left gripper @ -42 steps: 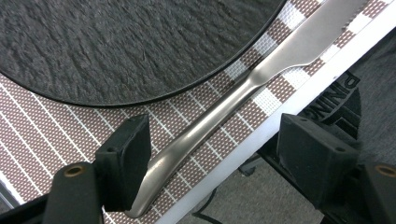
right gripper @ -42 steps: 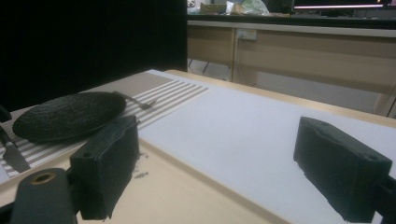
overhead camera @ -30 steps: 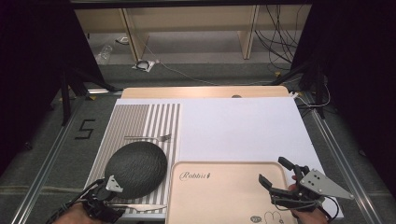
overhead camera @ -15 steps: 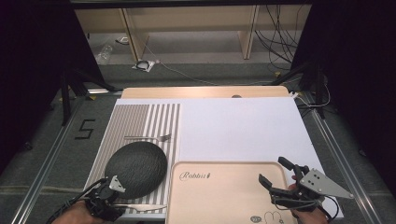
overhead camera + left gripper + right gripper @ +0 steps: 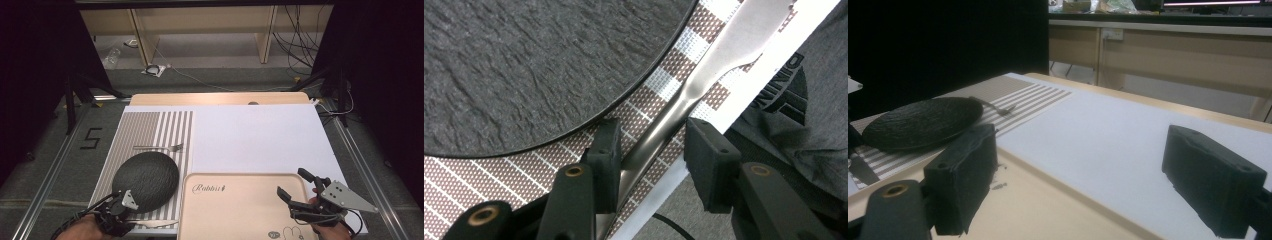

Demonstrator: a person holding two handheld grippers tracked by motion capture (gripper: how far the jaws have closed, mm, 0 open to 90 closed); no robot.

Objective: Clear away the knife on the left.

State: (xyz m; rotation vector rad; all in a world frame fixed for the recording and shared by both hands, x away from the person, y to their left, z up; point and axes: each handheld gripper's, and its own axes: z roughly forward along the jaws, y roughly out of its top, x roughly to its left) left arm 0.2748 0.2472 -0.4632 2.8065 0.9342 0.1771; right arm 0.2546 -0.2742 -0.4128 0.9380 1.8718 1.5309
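A silver knife (image 5: pixel 704 75) lies on the striped placemat (image 5: pixel 150 127), just in front of a dark slate plate (image 5: pixel 146 180). My left gripper (image 5: pixel 125 222) points down at the mat's near edge. In the left gripper view its jaws (image 5: pixel 655 131) straddle the knife's handle; they have just been closing, and a gap still shows beside the right pad (image 5: pixel 706 155). My right gripper (image 5: pixel 292 182) hovers open over the right part of a beige tray (image 5: pixel 225 210), with nothing between its pads (image 5: pixel 963 180).
A fork (image 5: pixel 160 148) lies on the placemat behind the plate. A white sheet (image 5: pixel 255 135) covers the table to the right of the mat. Beyond the table's far edge are shelving legs and cables on the floor.
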